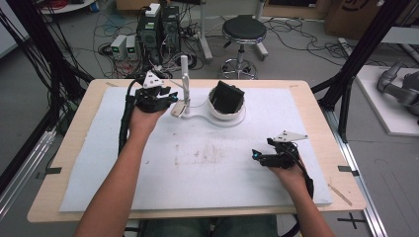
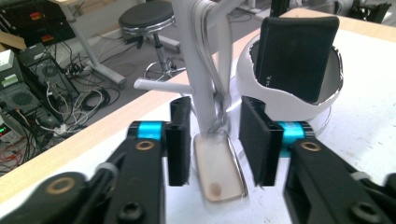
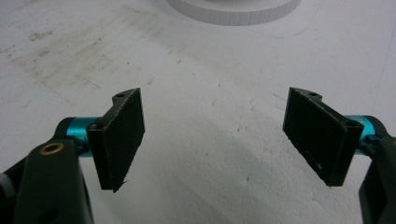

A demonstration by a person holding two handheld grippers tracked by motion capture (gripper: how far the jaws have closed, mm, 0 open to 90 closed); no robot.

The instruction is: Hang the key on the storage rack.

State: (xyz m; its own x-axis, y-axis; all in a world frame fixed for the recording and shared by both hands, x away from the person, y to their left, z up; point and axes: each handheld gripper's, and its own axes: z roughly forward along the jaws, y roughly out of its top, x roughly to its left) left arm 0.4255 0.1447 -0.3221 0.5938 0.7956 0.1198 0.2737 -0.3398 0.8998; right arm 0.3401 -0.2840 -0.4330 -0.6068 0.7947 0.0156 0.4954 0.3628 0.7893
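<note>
Black stool (image 1: pixel 243 30) behind table (image 1: pixel 69 148)

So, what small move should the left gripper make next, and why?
Probably close the left gripper on the white upright post. Its jaws stand open on either side of the post, just above the beige oval foot, with gaps on both sides. The right gripper waits open over the white mat.

White stand (image 2: pixel 201 79) upright beside bowl (image 2: pixel 289 105)

No legible text, labels or numbers anywhere.
</note>
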